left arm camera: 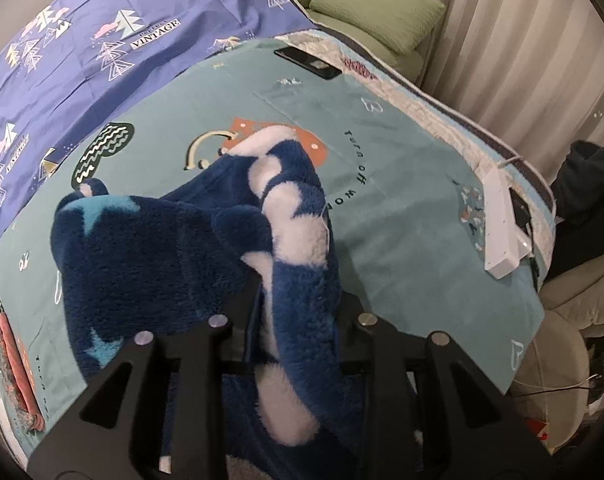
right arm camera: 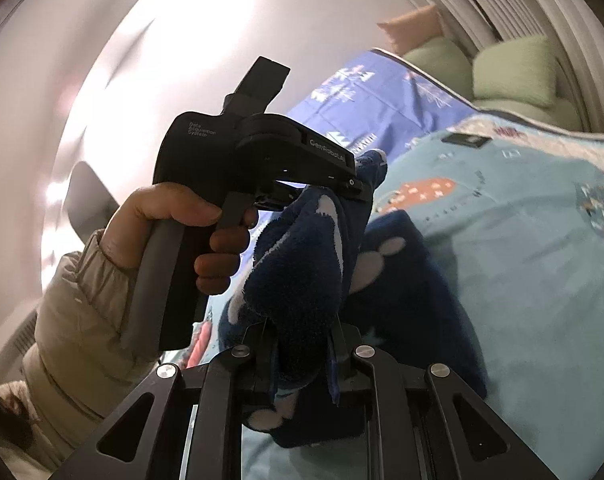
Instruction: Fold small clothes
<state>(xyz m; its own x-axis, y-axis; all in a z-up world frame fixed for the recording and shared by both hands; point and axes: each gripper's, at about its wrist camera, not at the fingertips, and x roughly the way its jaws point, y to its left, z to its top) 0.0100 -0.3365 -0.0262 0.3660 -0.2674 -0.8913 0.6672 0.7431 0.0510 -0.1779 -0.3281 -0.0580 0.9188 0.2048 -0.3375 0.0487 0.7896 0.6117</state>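
Two tools are engaged on one fleece garment (left arm camera: 238,240), dark blue with white and light-blue patches, held bunched above a teal bedspread (left arm camera: 401,200) on a bed. The left tool (left arm camera: 298,300) is seen with its jaws narrow and a thick fold of the fleece passing between them; the pads appear pressed into the pile. The right tool (right arm camera: 302,336) is likewise narrow, closed on another bunched part of the same garment (right arm camera: 302,272). In the right wrist view the left tool's body and the hand (right arm camera: 174,236) on its grip are visible, with the fleece hanging between both tools and its lower part trailing onto the bedspread (right arm camera: 521,260).

Step judged in hand: the garment is being carried and lowered to the bed, not yet spread flat; no fold is visible. The next move is judged to call for the two grips being drawn apart so the fabric is stretched, then laid flat on open bedspread before an edge is brought over.

Surroundings noted: a dark phone (left arm camera: 307,63) near the far edge of the bedspread; a white power strip (left arm camera: 505,224) at the right edge with a dark device just beside it; a purple patterned sheet (left arm camera: 102,40) beyond; green cushions (left arm camera: 377,20). The centre of the bedspread is free of objects; the power strip could be snagged if the garment is spread toward it.
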